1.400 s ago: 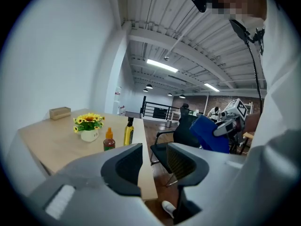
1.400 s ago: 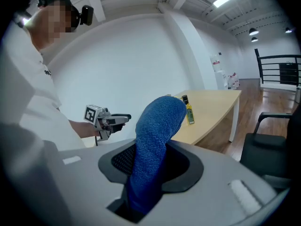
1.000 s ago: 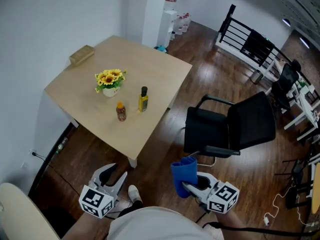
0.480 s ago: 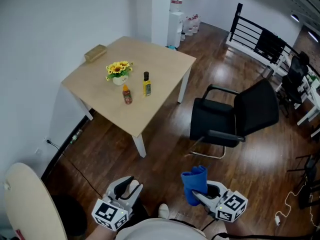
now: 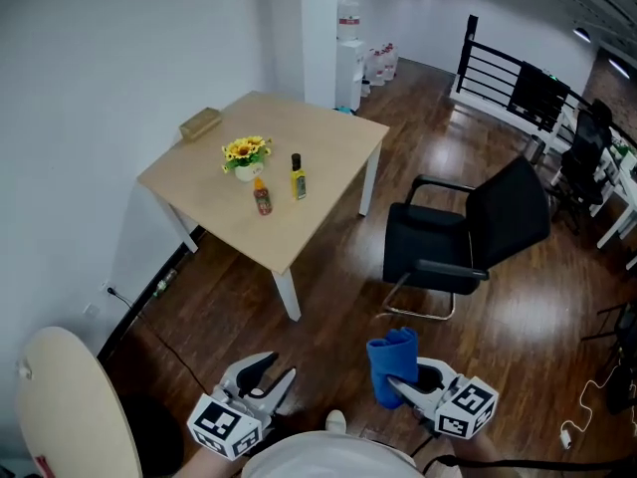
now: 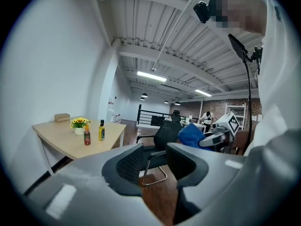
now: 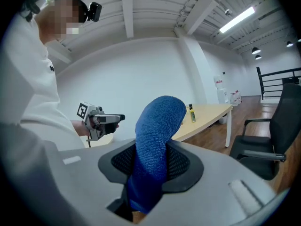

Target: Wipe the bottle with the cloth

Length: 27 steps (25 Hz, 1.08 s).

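Two tongs out front, and only one is loaded. The right tongs (image 7: 151,168) are clamped tight on a blue cloth (image 7: 157,126), which stands up from between the jaws in a thick roll. The left tongs (image 6: 155,160) carry nothing, jaws parted with bare floor showing through the gap.

Now, the target. Two bottles stand well ahead of both tongs on the wooden surface (image 5: 318,142): a yellow bottle (image 5: 298,177) with a dark cap, and a red bottle (image 5: 263,197) with an orange cap just to its left. Nothing says which one is meant. Flowers (image 5: 246,153) stand just beyond the red one, and a small box (image 5: 201,122) lies at the far corner. A black chair (image 5: 468,237) is ahead of the right tongs, off to the side of the surface.

So where does that leave the job? By my reading, right at the start. The cloth is in hand, and that is the only part done. Both bottles are upright and untouched, far out of reach. What's left is nearly everything: closing in on the surface, probably steadying a bottle with the empty left tongs, then bringing the cloth onto it and wiping.
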{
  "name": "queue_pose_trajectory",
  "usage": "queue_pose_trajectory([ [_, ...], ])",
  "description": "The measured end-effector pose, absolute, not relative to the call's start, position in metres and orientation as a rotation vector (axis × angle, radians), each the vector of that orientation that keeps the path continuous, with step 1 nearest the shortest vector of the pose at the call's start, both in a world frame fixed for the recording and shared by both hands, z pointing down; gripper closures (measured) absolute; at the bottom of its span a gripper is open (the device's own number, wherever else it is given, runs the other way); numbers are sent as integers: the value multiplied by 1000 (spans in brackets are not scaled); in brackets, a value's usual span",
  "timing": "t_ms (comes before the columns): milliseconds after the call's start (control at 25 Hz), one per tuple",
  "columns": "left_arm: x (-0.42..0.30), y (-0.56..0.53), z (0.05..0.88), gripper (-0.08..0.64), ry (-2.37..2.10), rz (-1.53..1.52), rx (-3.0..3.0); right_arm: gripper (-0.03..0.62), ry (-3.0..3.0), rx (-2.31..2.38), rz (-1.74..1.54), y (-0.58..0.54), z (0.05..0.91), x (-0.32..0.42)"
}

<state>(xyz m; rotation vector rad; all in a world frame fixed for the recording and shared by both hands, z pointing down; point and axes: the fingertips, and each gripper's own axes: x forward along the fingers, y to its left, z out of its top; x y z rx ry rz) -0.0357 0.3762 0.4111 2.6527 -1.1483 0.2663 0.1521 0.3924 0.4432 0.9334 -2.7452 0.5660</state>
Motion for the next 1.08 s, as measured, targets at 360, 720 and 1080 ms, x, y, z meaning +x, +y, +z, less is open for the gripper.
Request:
queue_pose_trajectory([
  [360, -34, 400, 416, 400, -1165, 259, 2641, 448, -2758, 875, 502, 406, 435, 146],
  [720, -25, 408, 420, 400, -1151, 271, 2638, 448, -2779, 864, 506, 415, 432, 147],
  [1080, -25, 404, 422, 400, -1161, 271, 2635, 448, -2792, 857, 506, 413, 434, 146],
])
